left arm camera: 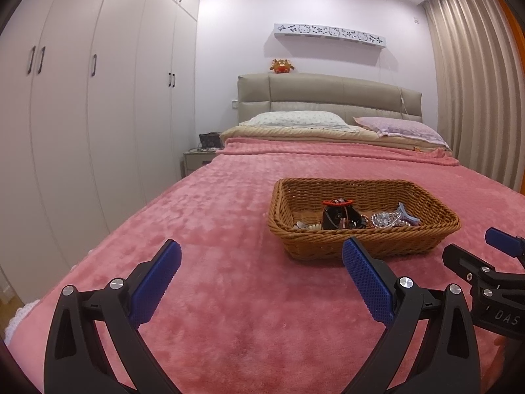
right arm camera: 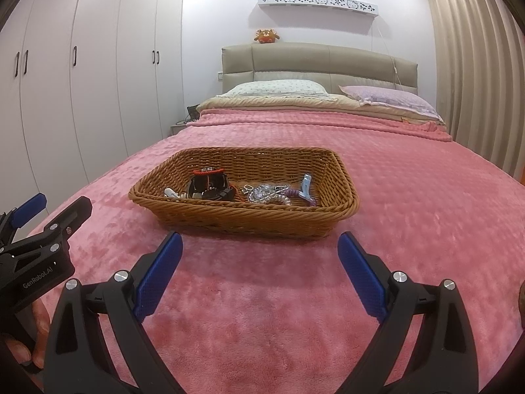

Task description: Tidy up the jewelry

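A brown wicker basket [left arm camera: 361,243] [right arm camera: 242,218] sits on the pink blanket. In it lie a black watch with a red cord [left arm camera: 339,218] [right arm camera: 208,187], a heap of silver chains [left arm camera: 388,219] [right arm camera: 267,193], a light blue hair clip [left arm camera: 407,215] [right arm camera: 306,187] and small white pieces [left arm camera: 306,226] [right arm camera: 170,193]. My left gripper [left arm camera: 261,262] is open and empty, short of the basket and to its left. My right gripper [right arm camera: 259,252] is open and empty, just in front of the basket.
The pink blanket [left arm camera: 213,229] [right arm camera: 410,197] covers a bed with two pillows [left arm camera: 400,128] and a padded headboard [right arm camera: 315,62]. White wardrobes [left arm camera: 82,98] line the left wall. A nightstand [left arm camera: 197,159] stands by the bed. Curtains [right arm camera: 475,65] hang at right.
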The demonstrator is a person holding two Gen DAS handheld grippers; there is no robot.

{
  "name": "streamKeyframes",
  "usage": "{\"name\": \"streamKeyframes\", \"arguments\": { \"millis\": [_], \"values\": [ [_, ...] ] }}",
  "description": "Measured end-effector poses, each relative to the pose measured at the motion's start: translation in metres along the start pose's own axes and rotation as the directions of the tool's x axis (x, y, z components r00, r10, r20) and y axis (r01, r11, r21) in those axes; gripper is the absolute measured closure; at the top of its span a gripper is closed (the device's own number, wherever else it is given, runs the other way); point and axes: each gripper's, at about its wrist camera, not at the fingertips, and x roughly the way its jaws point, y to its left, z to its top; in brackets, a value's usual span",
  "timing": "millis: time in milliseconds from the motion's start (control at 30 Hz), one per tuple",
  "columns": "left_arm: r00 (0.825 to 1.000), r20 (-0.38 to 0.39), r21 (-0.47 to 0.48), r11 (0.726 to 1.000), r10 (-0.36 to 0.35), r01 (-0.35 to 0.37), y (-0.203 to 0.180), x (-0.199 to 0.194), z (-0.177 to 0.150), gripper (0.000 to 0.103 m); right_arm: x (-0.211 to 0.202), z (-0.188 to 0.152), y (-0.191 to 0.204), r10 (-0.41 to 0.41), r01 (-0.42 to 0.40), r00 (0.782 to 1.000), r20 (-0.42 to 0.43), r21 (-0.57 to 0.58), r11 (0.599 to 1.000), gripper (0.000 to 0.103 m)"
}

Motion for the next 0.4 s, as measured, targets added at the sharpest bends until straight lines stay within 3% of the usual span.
{"name": "streamKeyframes", "arguments": {
  "millis": [400],
  "values": [
    [1.0,-0.012,0.011,1.0,-0.021,0.022,-0.0013,-0.003,0.0006,0.008,-0.0003,-0.0006,0.0012,-0.002,0.002,1.0,-0.002,-0.008,1.0,0.012]
  ]
}}
